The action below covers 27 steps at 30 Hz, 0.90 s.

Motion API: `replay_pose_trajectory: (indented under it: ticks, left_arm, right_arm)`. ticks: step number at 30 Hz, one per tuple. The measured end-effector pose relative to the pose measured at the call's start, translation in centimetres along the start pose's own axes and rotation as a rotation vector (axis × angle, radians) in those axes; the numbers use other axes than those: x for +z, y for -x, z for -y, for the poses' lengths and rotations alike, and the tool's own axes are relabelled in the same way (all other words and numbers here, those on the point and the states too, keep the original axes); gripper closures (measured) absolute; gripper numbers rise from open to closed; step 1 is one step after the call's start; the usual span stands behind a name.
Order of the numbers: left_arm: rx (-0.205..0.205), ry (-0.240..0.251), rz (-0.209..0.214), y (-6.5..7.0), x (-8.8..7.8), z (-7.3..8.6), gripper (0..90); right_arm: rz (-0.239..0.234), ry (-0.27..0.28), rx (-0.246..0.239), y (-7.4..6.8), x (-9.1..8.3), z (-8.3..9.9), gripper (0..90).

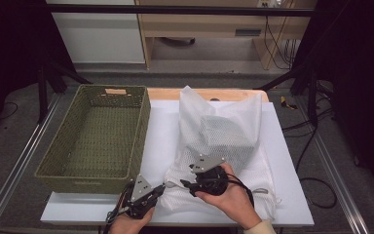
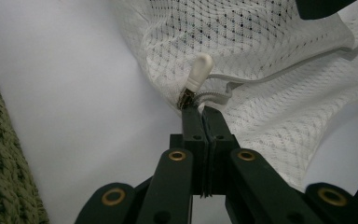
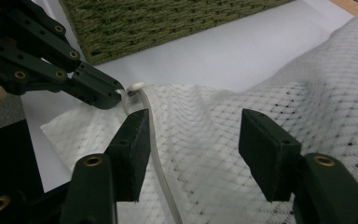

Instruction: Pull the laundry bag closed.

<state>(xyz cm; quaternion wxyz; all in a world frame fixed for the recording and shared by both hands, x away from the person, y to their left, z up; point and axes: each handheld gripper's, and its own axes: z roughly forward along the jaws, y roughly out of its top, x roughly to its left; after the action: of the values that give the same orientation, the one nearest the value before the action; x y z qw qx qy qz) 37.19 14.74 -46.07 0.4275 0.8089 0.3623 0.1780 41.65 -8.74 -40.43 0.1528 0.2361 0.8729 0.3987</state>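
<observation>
A white mesh bag [image 1: 224,141] lies on the white table top, with a bulky pale thing inside it that I cannot make out. My left gripper [image 1: 164,186] is shut on the bag's zipper end [image 2: 186,99], just below the white pull tab [image 2: 199,72]. In the left gripper view the jaws of that gripper [image 2: 199,109] press flat together on the zipper. My right gripper [image 1: 186,175] hovers over the bag's near left corner. Its jaws [image 3: 193,126] stand open above the mesh [image 3: 223,140], and the zipper strip [image 3: 156,154] runs beneath them untouched. The left gripper [image 3: 114,95] is just beyond.
A green woven basket [image 1: 85,180] stands empty on the left of the table, close to the left gripper. A drawstring cord [image 1: 263,191] trails from the bag toward the table's near right. Floor rails and black stand legs flank the table.
</observation>
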Motion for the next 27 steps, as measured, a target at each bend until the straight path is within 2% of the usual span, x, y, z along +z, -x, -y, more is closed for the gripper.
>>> replay_pose_trajectory:
  ticks: [15,27]
  left_arm:
    - [0.047,-0.005,0.011,0.0,-0.3,-0.3,89.6]
    - [0.051,-0.002,0.016,0.0,-0.4,-0.3,89.6]
  right_arm:
    - [-0.057,-0.021,-0.036,-1.4,1.9,-1.6,57.8]
    - [-0.088,-0.043,-0.060,-1.8,3.0,-2.5,66.1]
